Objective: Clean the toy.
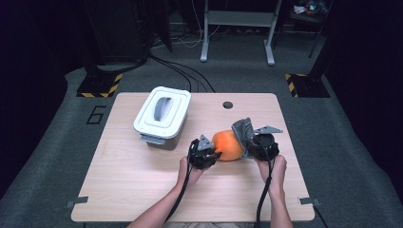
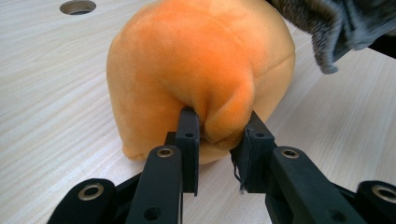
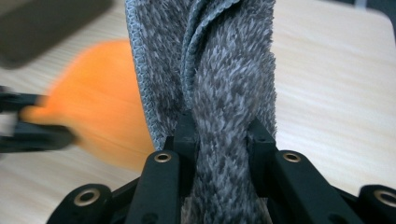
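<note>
Your left gripper (image 2: 218,128) has its jaws pinched on a fold of the round orange plush ball (image 2: 201,70), which sits mid-surface on the light wood surface (image 1: 133,175). Your right gripper (image 3: 219,135) has its jaws clamped on the grey fuzzy cloth (image 3: 224,79), lifted just beside the ball. White lidded plastic bin (image 1: 161,116) sits apart, back-left.

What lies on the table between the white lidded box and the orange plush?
Nothing: in the high view only bare wooden table separates the white lidded box from the orange plush.
</note>
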### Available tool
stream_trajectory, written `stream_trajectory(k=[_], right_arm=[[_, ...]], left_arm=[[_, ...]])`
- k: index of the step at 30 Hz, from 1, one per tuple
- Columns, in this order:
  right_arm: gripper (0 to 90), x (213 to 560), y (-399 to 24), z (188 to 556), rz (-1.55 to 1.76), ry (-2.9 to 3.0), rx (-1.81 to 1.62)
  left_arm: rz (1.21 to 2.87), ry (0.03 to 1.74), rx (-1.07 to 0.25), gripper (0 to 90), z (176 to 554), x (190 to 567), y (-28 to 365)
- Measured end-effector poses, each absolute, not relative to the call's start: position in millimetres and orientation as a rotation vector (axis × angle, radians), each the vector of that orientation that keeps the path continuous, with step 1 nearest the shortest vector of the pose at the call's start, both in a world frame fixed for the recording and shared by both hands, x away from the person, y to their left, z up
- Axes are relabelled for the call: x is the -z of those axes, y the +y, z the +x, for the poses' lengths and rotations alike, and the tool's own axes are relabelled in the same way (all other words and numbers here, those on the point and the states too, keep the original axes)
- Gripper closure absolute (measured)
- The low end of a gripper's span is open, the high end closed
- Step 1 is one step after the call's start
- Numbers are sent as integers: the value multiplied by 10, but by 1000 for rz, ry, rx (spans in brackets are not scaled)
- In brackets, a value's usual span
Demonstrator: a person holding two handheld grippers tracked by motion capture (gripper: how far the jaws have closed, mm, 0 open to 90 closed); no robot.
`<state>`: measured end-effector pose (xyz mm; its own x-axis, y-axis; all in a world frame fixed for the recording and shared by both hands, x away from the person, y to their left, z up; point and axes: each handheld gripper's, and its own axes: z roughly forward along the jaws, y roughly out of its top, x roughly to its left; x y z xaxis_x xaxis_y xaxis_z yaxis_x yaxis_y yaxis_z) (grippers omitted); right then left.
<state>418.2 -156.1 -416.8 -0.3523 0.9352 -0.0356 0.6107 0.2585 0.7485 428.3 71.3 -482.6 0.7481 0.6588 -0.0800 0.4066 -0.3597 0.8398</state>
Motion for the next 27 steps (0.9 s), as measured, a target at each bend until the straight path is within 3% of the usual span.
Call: stream_trajectory(k=[10,27], right_arm=[[712,4152,-981,4181,1212,2172,-832],[715,4308,-1413,4340,1382,2087,-827]], left_arm=[[2014,802,-346,729,4289,4831,721],[2024,789,-339,729,4286,4825,675]])
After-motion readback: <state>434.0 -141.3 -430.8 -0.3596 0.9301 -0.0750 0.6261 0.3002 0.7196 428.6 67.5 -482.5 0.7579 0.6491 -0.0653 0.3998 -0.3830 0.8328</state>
